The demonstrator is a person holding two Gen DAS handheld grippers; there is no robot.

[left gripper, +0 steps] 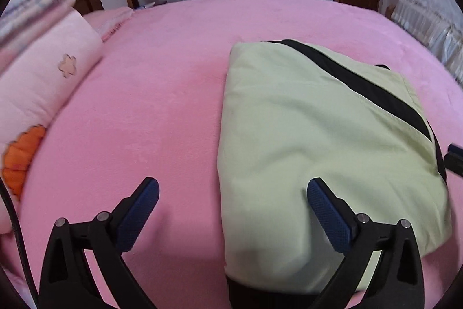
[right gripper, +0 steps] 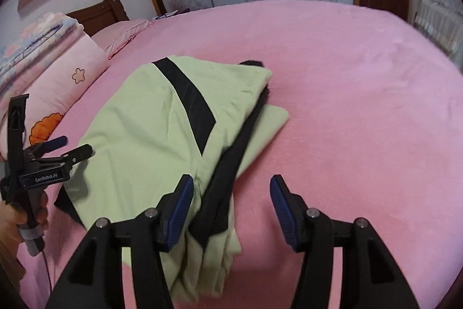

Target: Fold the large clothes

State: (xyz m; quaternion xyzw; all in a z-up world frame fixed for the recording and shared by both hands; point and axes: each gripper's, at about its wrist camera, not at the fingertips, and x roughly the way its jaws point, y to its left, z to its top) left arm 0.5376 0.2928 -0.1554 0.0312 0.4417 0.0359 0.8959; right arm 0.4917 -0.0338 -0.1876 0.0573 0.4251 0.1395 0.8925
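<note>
Both claws gaping, left claw (left gripper: 233,197), right claw (right gripper: 231,193), pale-green garment (right gripper: 150,123) folded, black-striped

Folded garment (left gripper: 303,141) runs off the frame at 6 o'clock; stacked bedding (left gripper: 34,19) at 9 o'clock is blurred.

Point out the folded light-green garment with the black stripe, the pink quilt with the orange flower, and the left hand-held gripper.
Folded light-green garment with black stripe (left gripper: 303,135), left wrist view, top panel.
Pink quilt with orange flower (right gripper: 86,62), right wrist view, rolled end.
Left hand-held gripper (right gripper: 76,146), right wrist view, between fingertips.
</note>
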